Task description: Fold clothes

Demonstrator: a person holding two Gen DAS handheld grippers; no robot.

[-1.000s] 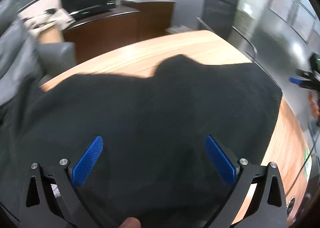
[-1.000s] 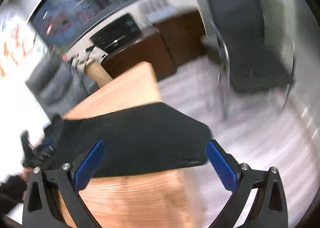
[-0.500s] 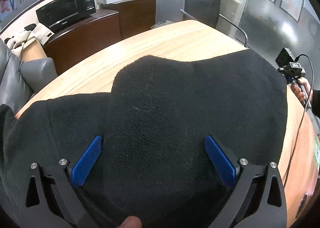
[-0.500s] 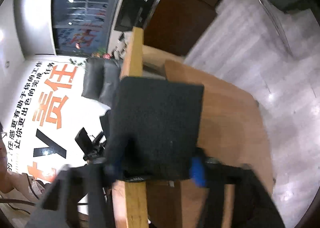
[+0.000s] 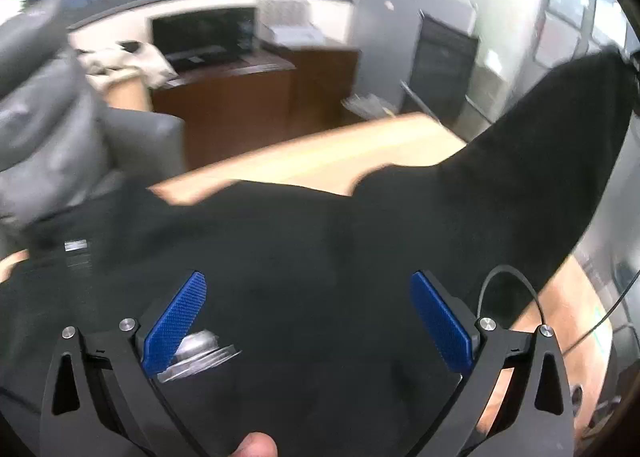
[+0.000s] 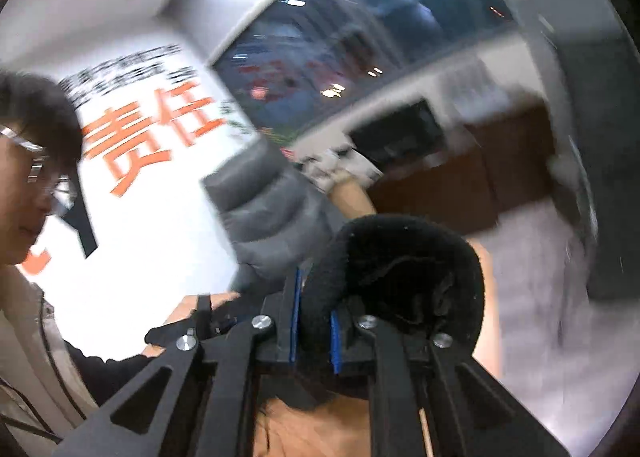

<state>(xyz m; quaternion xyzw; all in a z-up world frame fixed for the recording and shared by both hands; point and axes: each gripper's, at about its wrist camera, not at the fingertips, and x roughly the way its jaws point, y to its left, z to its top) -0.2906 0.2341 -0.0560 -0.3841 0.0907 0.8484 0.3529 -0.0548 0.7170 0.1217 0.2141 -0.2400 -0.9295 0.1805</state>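
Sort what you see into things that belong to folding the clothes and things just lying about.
Job: black fleece garment; right gripper clamping it; left gripper, open; wooden table.
Lying about: microwave; grey sofa; cabinet.

A black fleece garment [image 5: 304,257] with a soft, napped surface lies spread across the light wooden table [image 5: 320,155], covering most of the near side. Its right-hand portion rises off the table, stretched upward to the upper right in a tapering sheet. In the right wrist view, a bunched fold of the same black fleece [image 6: 400,273] bulges above closed blue pads [image 6: 295,321] that pinch it.
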